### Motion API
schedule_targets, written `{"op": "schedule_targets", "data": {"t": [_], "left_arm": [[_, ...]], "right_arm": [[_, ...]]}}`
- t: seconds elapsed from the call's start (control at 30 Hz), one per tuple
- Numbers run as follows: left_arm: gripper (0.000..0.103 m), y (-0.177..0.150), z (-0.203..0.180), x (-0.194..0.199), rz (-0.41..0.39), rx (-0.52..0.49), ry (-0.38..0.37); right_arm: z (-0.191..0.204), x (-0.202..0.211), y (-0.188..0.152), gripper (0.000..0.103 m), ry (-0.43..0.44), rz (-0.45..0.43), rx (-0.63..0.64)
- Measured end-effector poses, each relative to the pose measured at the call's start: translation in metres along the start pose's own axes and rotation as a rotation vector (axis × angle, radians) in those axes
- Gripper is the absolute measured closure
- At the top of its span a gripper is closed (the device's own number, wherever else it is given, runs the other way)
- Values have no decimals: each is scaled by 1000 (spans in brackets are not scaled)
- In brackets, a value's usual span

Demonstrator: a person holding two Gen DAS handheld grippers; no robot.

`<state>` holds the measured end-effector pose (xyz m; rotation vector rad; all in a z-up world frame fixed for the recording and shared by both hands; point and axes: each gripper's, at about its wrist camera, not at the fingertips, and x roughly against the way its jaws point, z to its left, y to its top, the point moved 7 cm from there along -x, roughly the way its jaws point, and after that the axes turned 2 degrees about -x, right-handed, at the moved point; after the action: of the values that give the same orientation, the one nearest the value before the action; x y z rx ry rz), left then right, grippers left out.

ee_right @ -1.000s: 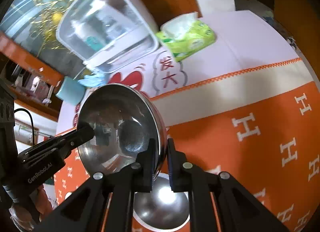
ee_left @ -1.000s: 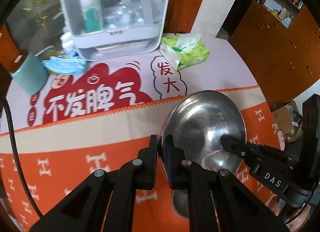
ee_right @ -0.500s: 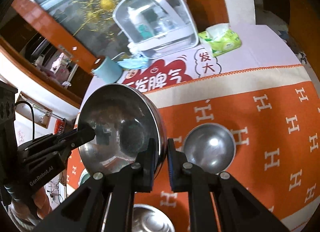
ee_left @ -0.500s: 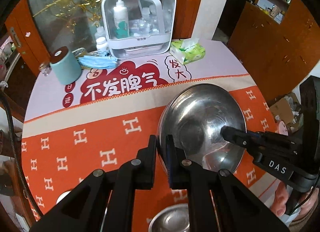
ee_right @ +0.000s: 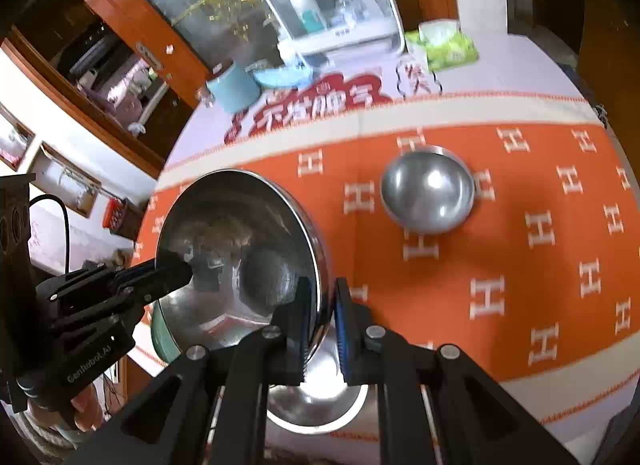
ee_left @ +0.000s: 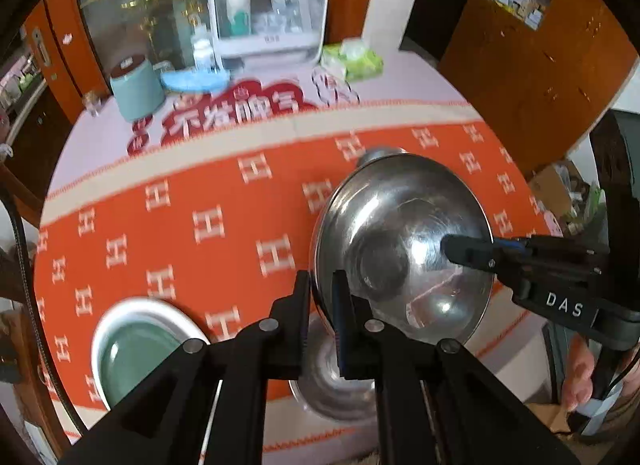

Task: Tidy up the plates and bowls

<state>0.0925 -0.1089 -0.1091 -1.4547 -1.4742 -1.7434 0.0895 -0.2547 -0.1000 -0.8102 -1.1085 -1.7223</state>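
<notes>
A large steel bowl (ee_left: 400,249) hangs tilted above the orange tablecloth, held by both grippers. My left gripper (ee_left: 321,285) is shut on its left rim; in the right wrist view it shows at the bowl's far side (ee_right: 172,271). My right gripper (ee_right: 323,289) is shut on the opposite rim of the same bowl (ee_right: 240,257), and shows from the side in the left wrist view (ee_left: 472,253). Under the held bowl sits a second steel bowl (ee_right: 316,397) near the table's front edge. A smaller steel bowl (ee_right: 428,189) lies upside down further back. A green plate with a white rim (ee_left: 136,349) rests at the front left.
At the back of the round table (ee_left: 400,77) stand a clear storage box (ee_left: 268,21), a green tissue pack (ee_left: 352,59), a teal canister (ee_left: 136,89) and a blue face mask (ee_left: 196,81). Wooden cabinets (ee_left: 540,65) stand to the right. A hand (ee_left: 580,373) holds the right gripper.
Both grippers have carried the large bowl back toward the table's front edge and a little up. The green plate, the second bowl and the upturned small bowl have come into view.
</notes>
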Motion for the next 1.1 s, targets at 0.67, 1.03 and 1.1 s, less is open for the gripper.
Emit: {"op": "schedule_targets", "data": {"t": [0.67, 1.03, 1.1], "left_arm": [[93, -84, -9, -52, 179, 42, -28], [87, -107, -10, -82, 293, 17, -25], [87, -108, -8, -87, 305, 23, -19]], "right_arm": [[-11, -42, -82, 92, -78, 157, 57], [-22, -76, -101, 91, -70, 290, 23], [-20, -80, -102, 91, -82, 299, 40]]}}
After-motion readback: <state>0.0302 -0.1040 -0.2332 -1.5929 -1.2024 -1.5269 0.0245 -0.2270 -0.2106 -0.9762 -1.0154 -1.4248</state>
